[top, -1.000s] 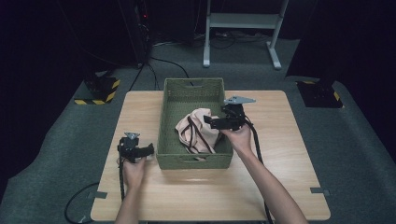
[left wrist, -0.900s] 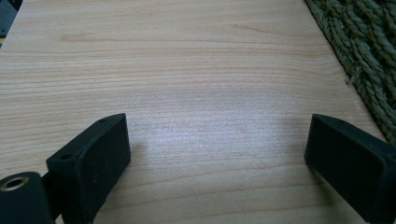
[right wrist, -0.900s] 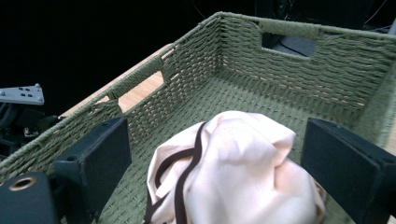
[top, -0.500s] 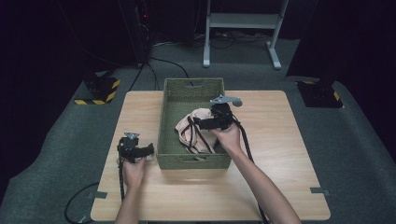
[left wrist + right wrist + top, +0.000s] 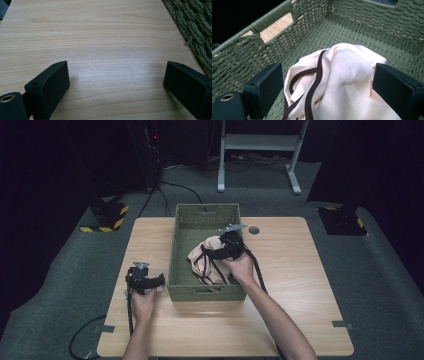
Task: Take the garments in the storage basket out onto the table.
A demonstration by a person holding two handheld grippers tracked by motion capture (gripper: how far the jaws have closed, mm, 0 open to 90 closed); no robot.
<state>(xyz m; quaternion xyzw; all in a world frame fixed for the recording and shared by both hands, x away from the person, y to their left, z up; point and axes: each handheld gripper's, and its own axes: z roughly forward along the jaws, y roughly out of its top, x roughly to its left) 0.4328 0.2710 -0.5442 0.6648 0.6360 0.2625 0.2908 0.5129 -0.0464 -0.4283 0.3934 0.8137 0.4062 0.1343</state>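
Observation:
A green woven basket [image 5: 178, 245] stands in the middle of the wooden table [image 5: 300, 270]. Inside it lies a crumpled pale pink cloth with dark brown trim [image 5: 202, 262] [image 5: 342, 75]. My right gripper [image 5: 212, 254] [image 5: 327, 82] is inside the basket, open, with its jaws on either side of the cloth's top fold. My left gripper [image 5: 150, 281] [image 5: 116, 82] rests low over bare wood just left of the basket, open with nothing between its jaws. The basket's woven wall [image 5: 197, 30] fills the right edge of the left gripper view.
A small dark round hole [image 5: 254, 230] sits in the tabletop behind the basket's right corner. Cables trail from both grippers toward the front edge. Beyond the table are a grey floor, a yellow-black striped base [image 5: 107, 217] and a metal stand [image 5: 260, 150].
My right gripper has moved left from the basket's right rim into the basket, down over the cloth. My left gripper has stayed in place.

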